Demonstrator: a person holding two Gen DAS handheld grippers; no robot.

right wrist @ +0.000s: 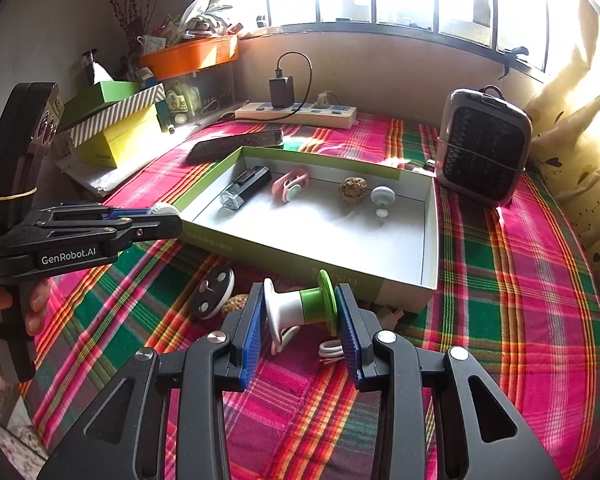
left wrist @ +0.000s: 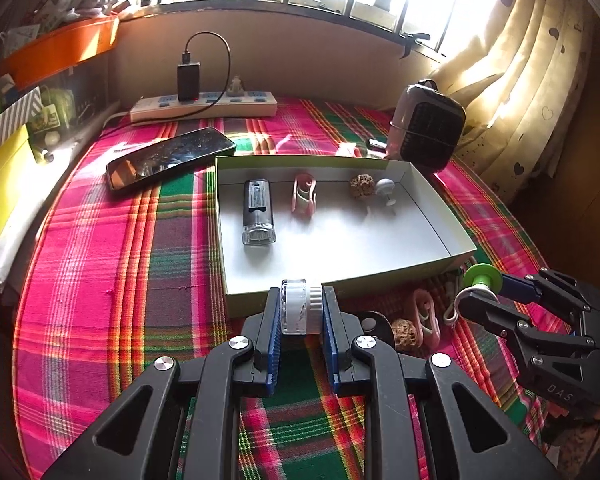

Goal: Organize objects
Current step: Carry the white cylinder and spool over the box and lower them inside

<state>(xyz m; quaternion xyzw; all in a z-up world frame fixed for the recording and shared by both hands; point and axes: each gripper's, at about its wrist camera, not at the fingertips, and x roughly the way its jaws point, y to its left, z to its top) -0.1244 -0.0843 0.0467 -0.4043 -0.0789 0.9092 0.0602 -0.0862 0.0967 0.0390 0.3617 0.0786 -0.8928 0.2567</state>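
1. Left wrist view: the left gripper (left wrist: pixel 301 312) was clamped on a clear-and-white cylinder (left wrist: pixel 300 306), pinched crosswise between both blue pads just short of the near wall of the shallow box (left wrist: pixel 432 204).
2. The box held four items: one black light (left wrist: pixel 258 212), one pink clip (left wrist: pixel 303 194), one brown nut (left wrist: pixel 362 186), one white knob (left wrist: pixel 386 189).
3. On the plaid cloth (left wrist: pixel 100 264) beside the box lay a second nut (left wrist: pixel 405 330) and a second pink clip (left wrist: pixel 426 316).
4. Right wrist view: the right gripper (right wrist: pixel 302 314) was closed on a green-and-white spool (right wrist: pixel 304 307), its end flanges against the pads, near the box's front wall.
5. Only this view showed a round black-and-white disc (right wrist: pixel 214 293) lying whole on the cloth, and the fingers of a hand (right wrist: pixel 34 308) around the left gripper's handle.
6. Both views showed one phone (left wrist: pixel 168 156), one power strip (left wrist: pixel 204 106) and one small fan (right wrist: pixel 482 152).
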